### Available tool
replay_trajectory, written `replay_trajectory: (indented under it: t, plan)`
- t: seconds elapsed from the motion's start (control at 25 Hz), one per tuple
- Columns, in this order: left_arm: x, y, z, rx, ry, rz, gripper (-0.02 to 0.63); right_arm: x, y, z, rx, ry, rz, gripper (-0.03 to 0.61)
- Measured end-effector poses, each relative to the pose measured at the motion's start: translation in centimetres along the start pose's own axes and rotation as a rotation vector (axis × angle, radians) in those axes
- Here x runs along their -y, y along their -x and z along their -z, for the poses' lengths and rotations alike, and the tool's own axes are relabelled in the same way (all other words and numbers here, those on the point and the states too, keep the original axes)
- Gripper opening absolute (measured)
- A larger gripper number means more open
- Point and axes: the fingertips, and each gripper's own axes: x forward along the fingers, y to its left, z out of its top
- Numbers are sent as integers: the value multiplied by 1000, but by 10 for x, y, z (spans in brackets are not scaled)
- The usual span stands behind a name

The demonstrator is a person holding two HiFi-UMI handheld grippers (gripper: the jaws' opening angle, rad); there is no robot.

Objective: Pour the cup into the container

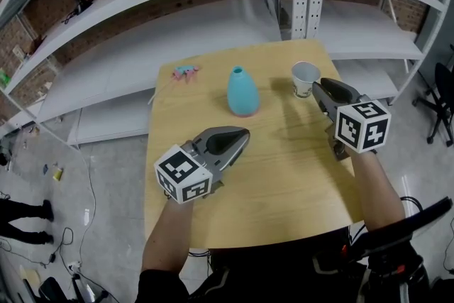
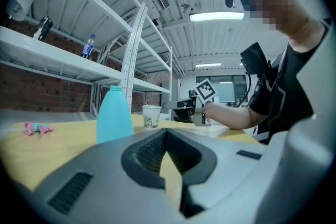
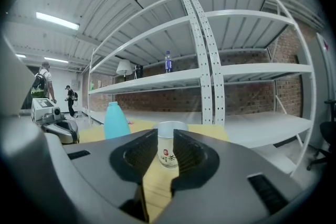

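1. Table (image 1: 284, 174): carries both things.
2. Blue container (image 1: 242, 92): upright mid-table, apart from the cup.
3. Left tongs (image 1: 243, 134): closed, empty. Right tongs (image 1: 317, 86): gripping the cup.
4. Cup (image 1: 304, 76): upright, far right; pouring could be finished or still ahead.

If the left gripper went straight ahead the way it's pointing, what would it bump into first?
Most likely the paper cup, at the right gripper's tips. The left gripper points across bare table, just right of the blue bottle. Depth is hard to judge.
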Motion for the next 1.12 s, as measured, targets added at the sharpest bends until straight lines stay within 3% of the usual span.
replay_trajectory:
  t: [0.12, 0.24, 1.12]
  plan:
    - [-3, 1, 0, 5, 1, -25, -2, -12, 5, 0, 5, 13, -25, 20]
    - [-3, 1, -1, 6, 1, -31, -2, -25, 7, 4, 6, 14, -71, 2]
    - [-23, 0, -2, 5, 31, -175, -2, -49, 8, 4, 20, 30, -150, 2]
